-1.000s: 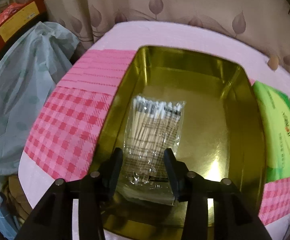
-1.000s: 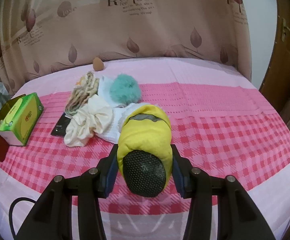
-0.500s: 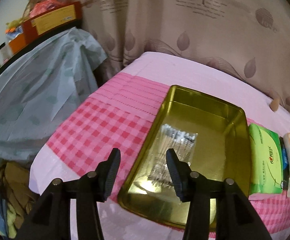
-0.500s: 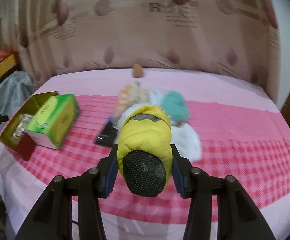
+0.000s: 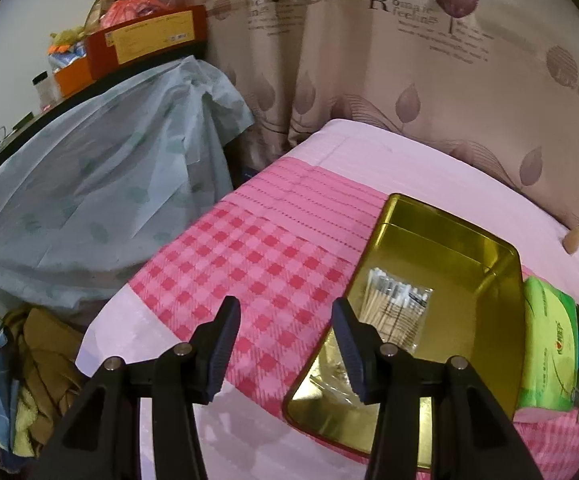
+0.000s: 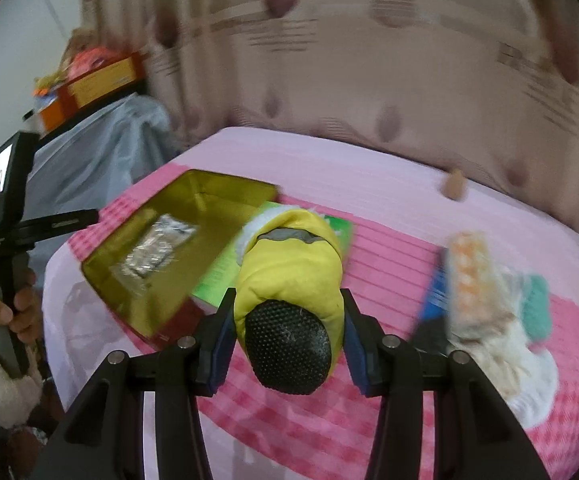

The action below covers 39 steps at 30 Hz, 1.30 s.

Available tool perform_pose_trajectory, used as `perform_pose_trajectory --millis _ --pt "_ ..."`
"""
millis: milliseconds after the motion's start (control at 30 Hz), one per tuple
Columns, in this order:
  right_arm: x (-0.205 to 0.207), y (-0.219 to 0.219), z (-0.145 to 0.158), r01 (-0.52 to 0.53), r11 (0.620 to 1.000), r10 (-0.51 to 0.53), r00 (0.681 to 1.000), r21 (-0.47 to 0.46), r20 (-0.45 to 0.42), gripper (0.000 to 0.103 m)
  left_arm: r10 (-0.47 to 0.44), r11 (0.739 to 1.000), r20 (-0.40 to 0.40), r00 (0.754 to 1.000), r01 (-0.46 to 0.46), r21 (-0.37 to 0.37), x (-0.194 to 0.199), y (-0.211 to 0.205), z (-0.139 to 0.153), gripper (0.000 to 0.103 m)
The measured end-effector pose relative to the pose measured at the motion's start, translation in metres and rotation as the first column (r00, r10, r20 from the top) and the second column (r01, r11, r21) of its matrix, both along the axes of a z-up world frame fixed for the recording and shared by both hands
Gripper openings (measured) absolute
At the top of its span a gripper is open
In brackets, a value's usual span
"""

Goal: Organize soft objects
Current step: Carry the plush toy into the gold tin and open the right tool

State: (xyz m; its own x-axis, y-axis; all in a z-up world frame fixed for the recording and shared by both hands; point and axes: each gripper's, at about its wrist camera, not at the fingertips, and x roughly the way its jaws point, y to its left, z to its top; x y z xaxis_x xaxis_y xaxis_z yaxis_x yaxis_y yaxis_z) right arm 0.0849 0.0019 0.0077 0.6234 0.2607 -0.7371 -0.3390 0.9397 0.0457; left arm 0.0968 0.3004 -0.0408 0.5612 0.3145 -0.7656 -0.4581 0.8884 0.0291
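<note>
A gold metal tin lies open on the pink checked bed, with a clear pack of cotton swabs inside. My left gripper is open and empty, raised above the bed left of the tin. My right gripper is shut on a yellow mitten with a black dotted palm, held above the bed just right of the tin; the swab pack shows there too. A green tissue pack lies beside the tin, partly hidden by the mitten in the right wrist view.
A pile of soft things lies to the right: a cream scrunchie, a teal pom, an orange-patterned cloth. A small tan sponge sits by the curtain. A covered shelf stands left of the bed.
My left gripper let go of the swab pack, rose and drew back left of the tin. My right gripper carried the mitten leftward from the pile toward the tin.
</note>
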Motion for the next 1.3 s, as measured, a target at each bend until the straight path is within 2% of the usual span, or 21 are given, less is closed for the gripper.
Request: perform_pose_trajectory --millis 267,500,767,1067,1133,1200,1300 --pt "0.038 0.079 -0.012 -0.131 0.991 0.130 0.991 -0.020 -0.041 0.044 0.052 0.997 -0.009 0.999 -0.053 -0.048 0.000 0.016 -0.003 0.048" --pt "0.083 0.120 -0.036 -0.191 0.980 0.183 0.976 -0.059 -0.114 0.044 0.040 0.997 -0.006 0.999 -0.040 -0.060 0.001 0.017 -0.004 0.049" --pt "0.116 0.138 -0.063 -0.184 0.976 0.164 0.973 -0.113 -0.166 0.045 0.010 0.997 0.006 1.000 -0.009 -0.075 0.004 0.015 -0.004 0.049" --pt "0.134 0.142 -0.074 -0.168 0.976 0.143 0.974 -0.140 -0.174 0.047 0.000 0.997 0.004 1.000 0.001 -0.080 0.006 0.013 -0.006 0.049" --pt "0.136 0.141 -0.073 -0.163 0.977 0.138 0.976 -0.139 -0.170 0.051 -0.002 0.997 0.005 1.000 0.002 -0.078 0.007 0.012 -0.007 0.049" --pt "0.135 0.141 -0.071 -0.159 0.977 0.136 0.978 -0.144 -0.158 0.067 -0.004 0.997 0.004 1.000 0.005 -0.082 0.007 0.012 -0.006 0.049" --pt "0.129 0.139 -0.064 -0.159 0.978 0.140 0.981 -0.138 -0.138 0.068 -0.015 0.996 0.009 1.000 0.016 -0.090 0.007 0.012 -0.006 0.049"
